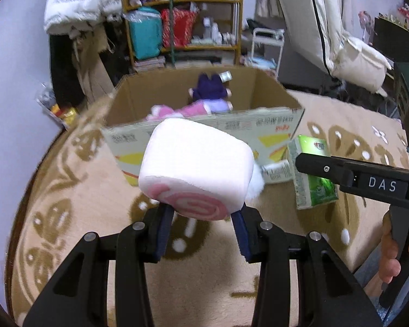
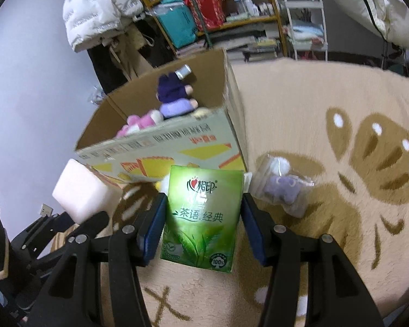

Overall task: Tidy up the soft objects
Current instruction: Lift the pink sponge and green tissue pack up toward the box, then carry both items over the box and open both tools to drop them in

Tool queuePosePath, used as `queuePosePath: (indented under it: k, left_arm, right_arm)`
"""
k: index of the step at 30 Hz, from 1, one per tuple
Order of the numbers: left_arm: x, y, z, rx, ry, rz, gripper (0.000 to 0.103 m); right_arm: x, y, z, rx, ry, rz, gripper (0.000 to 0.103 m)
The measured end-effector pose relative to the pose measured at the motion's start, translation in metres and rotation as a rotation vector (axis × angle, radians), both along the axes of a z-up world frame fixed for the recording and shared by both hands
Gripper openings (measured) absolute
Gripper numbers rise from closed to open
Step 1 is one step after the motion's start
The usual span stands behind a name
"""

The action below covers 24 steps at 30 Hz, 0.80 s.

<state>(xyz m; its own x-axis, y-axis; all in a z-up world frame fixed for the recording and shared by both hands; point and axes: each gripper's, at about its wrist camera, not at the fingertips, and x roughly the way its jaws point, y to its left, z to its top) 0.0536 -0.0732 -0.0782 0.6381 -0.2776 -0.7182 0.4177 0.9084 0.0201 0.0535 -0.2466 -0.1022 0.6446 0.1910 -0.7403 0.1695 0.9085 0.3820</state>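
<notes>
Now left gripper (image 1: 201, 215) pinches pink roll plush (image 1: 195, 171); right gripper (image 2: 201, 212) clamps green pack (image 2: 201, 218). Box (image 2: 161, 147) at 12 o'clock, both partly open.

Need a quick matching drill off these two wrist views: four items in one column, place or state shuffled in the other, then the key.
1. swirl cushion
2. green tissue pack
3. purple plush
4. bagged toy

A. inside cardboard box
B. on rug
C. in right claw
D. in left claw

1-D, 2-C, 3-A, 4-B
</notes>
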Motion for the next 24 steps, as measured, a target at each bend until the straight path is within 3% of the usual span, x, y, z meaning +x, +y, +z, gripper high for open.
queuePosePath:
  k: [13,18,24]
  left_arm:
    - [-0.026,0.021,0.052,-0.031,-0.301,0.131,0.040]
    - [-0.029,0.027,0.064,-0.053,-0.353,0.157,0.040]
    - [-0.017,0.030,0.073,-0.062,-0.376,0.178,0.040]
  right_arm:
    - [-0.017,0.024,0.064,-0.155,-0.258,0.009,0.058]
    - [-0.028,0.034,0.084,-0.253,-0.390,-0.023,0.058]
    - [-0.023,0.042,0.096,-0.294,-0.443,-0.006,0.058]
